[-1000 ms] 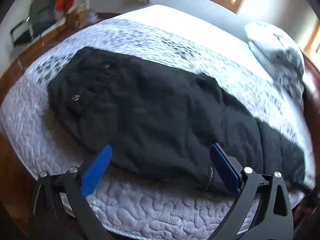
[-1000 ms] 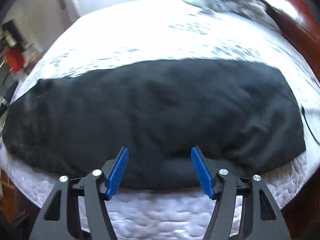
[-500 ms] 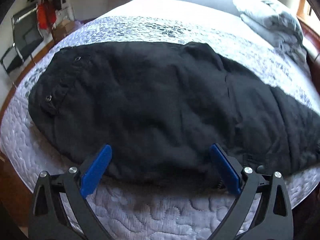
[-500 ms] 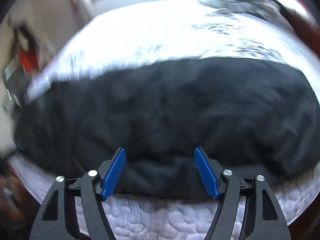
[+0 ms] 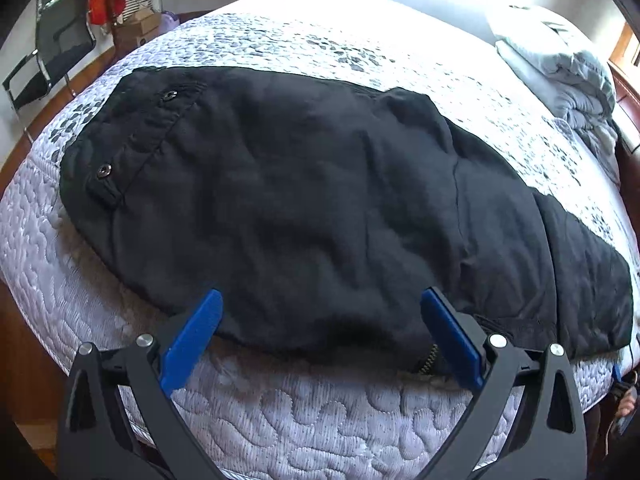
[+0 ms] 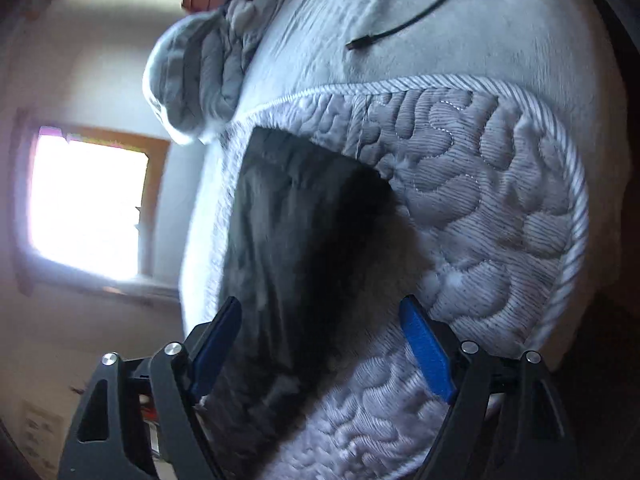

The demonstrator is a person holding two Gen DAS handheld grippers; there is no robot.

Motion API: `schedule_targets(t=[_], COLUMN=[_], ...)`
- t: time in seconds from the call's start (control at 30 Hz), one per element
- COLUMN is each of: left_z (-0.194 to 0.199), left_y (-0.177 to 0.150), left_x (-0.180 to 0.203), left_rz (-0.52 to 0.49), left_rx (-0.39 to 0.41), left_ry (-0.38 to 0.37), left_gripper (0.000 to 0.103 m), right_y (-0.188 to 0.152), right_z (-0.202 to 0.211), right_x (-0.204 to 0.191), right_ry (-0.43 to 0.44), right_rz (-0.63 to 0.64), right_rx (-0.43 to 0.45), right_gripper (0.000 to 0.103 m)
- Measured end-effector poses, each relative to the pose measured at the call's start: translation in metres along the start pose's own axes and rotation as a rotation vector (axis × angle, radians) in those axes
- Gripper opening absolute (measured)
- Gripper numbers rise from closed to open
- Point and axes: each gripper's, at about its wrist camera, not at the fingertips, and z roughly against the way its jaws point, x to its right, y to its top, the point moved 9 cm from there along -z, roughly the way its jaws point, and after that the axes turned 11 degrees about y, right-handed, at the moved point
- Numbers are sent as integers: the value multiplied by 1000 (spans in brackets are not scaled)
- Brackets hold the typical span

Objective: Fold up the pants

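Black pants (image 5: pixel 320 208) lie flat across quilted bed (image 5: pixel 312 420), near edge just short of mattress rim. Your left tool (image 5: pixel 320 312) wide, empty, over that near edge. Your right tool (image 6: pixel 320 320) rolled sideways at pants' end, jaws opening, pads gripping nothing. Bare quilt margin around hem.

Black pants (image 5: pixel 320 208) lie flat across the quilted bed (image 5: pixel 304 416), legs stacked one on the other, waistband with two metal snaps at the left, lightly wrinkled.
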Motion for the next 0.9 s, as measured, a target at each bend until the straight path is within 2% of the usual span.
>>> schedule_targets(t=[0.1, 0.27, 0.5, 0.6, 0.63, 0.77, 0.9], left_z=[1, 0, -1, -1, -1, -1, 1], left_y=[0, 0, 0, -1, -1, -2, -3], left_x=[1, -3, -2, -1, -2, -2, -5], left_rz=[-13, 8, 11, 5, 6, 13, 20], left_rx=[-5, -15, -29, -29, -29, -31, -29], left_ry=[4, 9, 8, 8, 6, 0, -8], left_gripper=[99, 99, 100, 100, 100, 100, 100], right_y=[9, 18, 38, 40, 41, 41, 37], right_z=[-6, -33, -61, -58, -57, -45, -38], right_x=[-1, -8, -9, -7, -5, -7, -42], right_ry=[8, -30, -31, -13, 5, 69, 51], right_rz=[14, 64, 79, 76, 57, 23, 149], right_rx=[25, -3, 41, 50, 56, 69, 66], right_gripper=[83, 83, 83, 58, 44, 26, 17])
